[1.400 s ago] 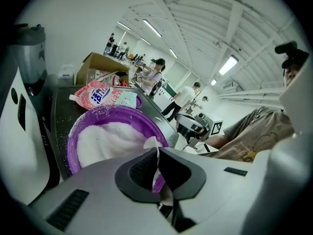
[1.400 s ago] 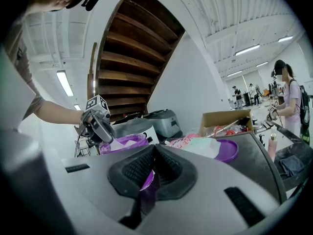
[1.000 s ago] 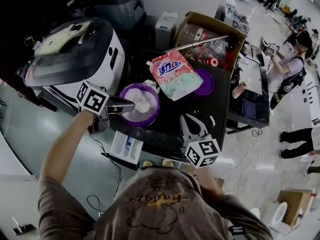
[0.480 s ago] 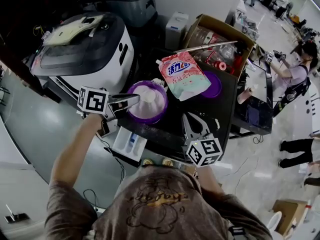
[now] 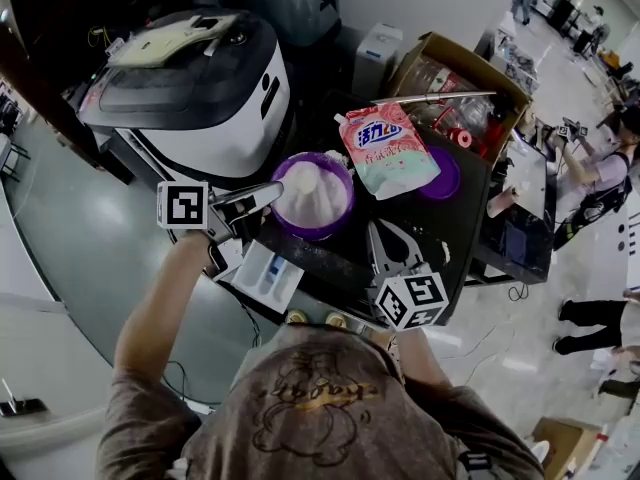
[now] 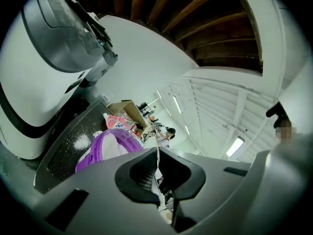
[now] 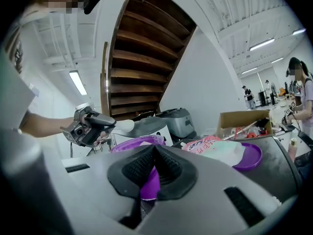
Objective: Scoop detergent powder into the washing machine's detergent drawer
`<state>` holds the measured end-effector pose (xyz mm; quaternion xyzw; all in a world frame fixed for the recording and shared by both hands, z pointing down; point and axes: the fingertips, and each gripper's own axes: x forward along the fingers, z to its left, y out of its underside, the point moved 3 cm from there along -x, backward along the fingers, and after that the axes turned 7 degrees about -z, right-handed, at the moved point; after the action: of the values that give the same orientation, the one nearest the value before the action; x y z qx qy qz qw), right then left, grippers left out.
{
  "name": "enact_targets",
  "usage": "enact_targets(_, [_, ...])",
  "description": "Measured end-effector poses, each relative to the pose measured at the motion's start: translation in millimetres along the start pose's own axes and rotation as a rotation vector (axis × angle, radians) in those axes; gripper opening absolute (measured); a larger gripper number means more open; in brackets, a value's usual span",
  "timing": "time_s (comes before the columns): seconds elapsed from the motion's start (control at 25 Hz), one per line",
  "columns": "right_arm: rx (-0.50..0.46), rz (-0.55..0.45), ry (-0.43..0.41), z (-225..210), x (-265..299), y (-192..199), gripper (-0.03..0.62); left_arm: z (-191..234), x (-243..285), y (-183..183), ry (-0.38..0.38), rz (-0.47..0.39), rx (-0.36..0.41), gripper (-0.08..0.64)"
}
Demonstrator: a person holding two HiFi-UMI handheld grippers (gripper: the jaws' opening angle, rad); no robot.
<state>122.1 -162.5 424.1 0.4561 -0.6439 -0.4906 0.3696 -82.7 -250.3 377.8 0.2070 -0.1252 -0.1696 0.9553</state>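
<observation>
Beside the white washing machine (image 5: 200,98), at the left edge of the black table (image 5: 440,238), the L gripper (image 5: 272,192) is seen clamped on the thin handle of a white scoop (image 7: 123,125). The scoop's bowl is held at the left rim of the purple tub (image 5: 318,234), which is heaped w/ detergent powder (image 5: 315,193). The R gripper (image 5: 372,228) is held low over the table just right of the tub, jaw tips pressed together on nothing. The tub's purple wall is glimpsed through the gap below the tips. The detergent drawer (image 5: 262,273) is seen just below the L gripper, off the table's left edge. Its compartments are too small to be read, and what the scoop carries cannot be told. In the head view the scoop is lost against the white powder. A pink refill bag (image 5: 388,148) and a purple lid (image 5: 445,178) are seen behind the tub. Vs. 1 s ago, the L gripper has been drawn back from over the tub's middle to its rim. The R gripper has not been shifted.
</observation>
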Motion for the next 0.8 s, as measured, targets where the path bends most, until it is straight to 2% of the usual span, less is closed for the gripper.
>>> enact_targets(0.16, [-0.007, 0.01, -0.027, 7, 5, 0, 0.003, 3, -16, 0, -0.022, -0.04, -0.012, 0.025])
enact_targets(0.28, [-0.013, 0.017, -0.054, 15, 10, -1, 0.003, 0, -27, -2, 0.013, -0.059, 0.056, 0.025])
enact_targets(0.44, [-0.017, 0.021, -0.088, 24, 14, -1, 0.003, 1, -44, 4, 0.002, -0.101, 0.06, 0.025])
enact_targets(0.56, [-0.02, 0.031, -0.118, 32, 18, -1, 0.003, 1, -56, 5, 0.008, -0.117, 0.136, 0.025])
enact_targets(0.8, [-0.022, 0.052, -0.165, 44, 22, 6, 0.003, 5, -77, 18, 0.0, -0.153, 0.157, 0.025])
